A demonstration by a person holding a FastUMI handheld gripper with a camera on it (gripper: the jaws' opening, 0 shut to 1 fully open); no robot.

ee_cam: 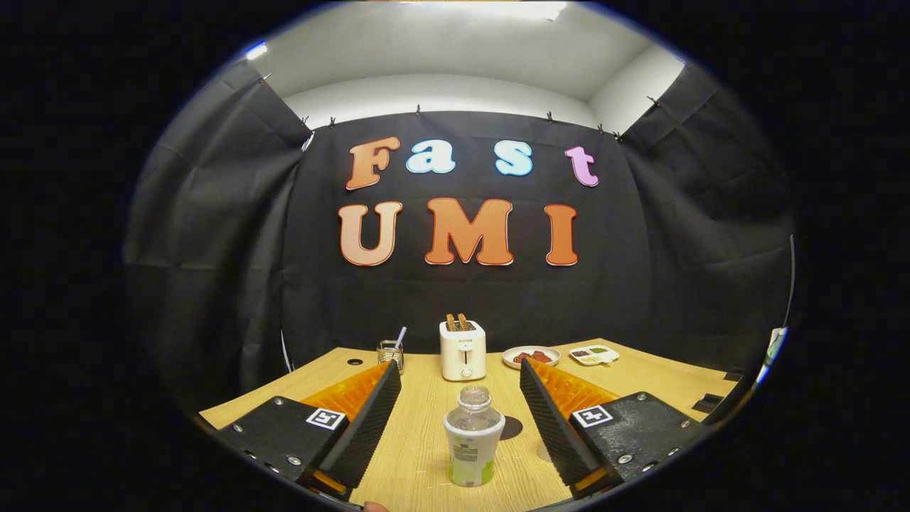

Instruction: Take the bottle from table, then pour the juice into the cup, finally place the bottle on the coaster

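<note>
In the gripper view, the gripper point(461, 419) holds its fingers wide apart, touching nothing. The clear plastic uncapped bottle with a green-and-white label point(473, 437) stands upright on the light wooden table point(419, 441) between them, at 12 o'clock. A dark round coaster point(513, 427) lies just behind the bottle, at 1 o'clock.

Light wooden table point(419, 441), grain running toward the far edge. Near the front edge, upright: clear bottle point(473, 441) with pale label, standing between the spread fingers of the gripper point(461, 427), touched by neither. Just behind it toward the right edge, flat: dark round coaster point(513, 427). Along the far edge, from the left corner: small wire holder point(390, 353), white toaster point(463, 348) with two slices up, round plate point(531, 356) of reddish food, white divided dish point(594, 354).
</note>
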